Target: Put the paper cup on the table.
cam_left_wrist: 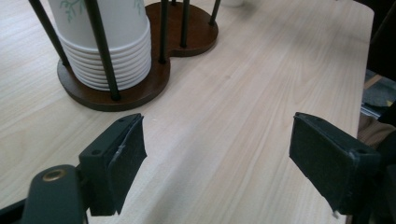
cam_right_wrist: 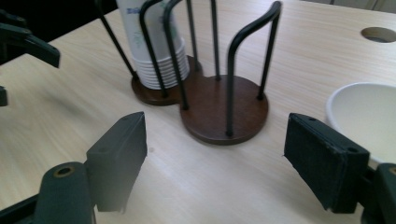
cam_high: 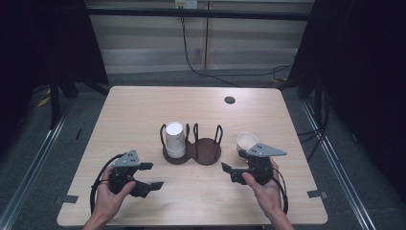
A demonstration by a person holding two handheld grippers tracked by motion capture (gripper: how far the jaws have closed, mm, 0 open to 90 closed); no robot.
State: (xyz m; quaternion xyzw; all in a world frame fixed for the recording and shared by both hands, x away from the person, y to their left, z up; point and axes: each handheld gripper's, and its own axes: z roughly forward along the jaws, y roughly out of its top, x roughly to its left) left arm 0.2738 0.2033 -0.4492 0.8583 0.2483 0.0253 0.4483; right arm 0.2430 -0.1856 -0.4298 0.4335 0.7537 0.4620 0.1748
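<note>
So the main thing on my screen is the cup holder (cam_high: 192, 148), a dark wooden base with two round bays and black wire hoops, sitting about mid-tabletop (cam_high: 143, 105). The left bay holds one stack of upside-down paper cups (cam_high: 175, 139); the right bay has nothing in it. From the high view it reads as a single white cup shape, but the left gripper view shows the rims (cam_left_wrist: 112, 65) nested at the bottom, roughly ten of them, plus a bit of green print up top. The right gripper view picks up the same stack (cam_right_wrist: 156, 51) behind the hoops, with some blue print instead.

One loose paper cup (cam_high: 247, 141) stands mouth-up to the right of the holder, apart from it. The right gripper view shows its open rim (cam_right_wrist: 359, 112) just beyond the right jaw.

Two grippers total. My left hand-held gripper (cam_high: 143, 177) sits near the front-left, jaws spread wide with only bare wood between them. My right hand-held gripper (cam_high: 230, 171) is front-right, just in front of the loose cup, also wide open and holding nothing.

The high view also gives one dark cable hole (cam_high: 230, 100) toward the far edge, and the floor with cables (cam_high: 201, 67) behind.
</note>
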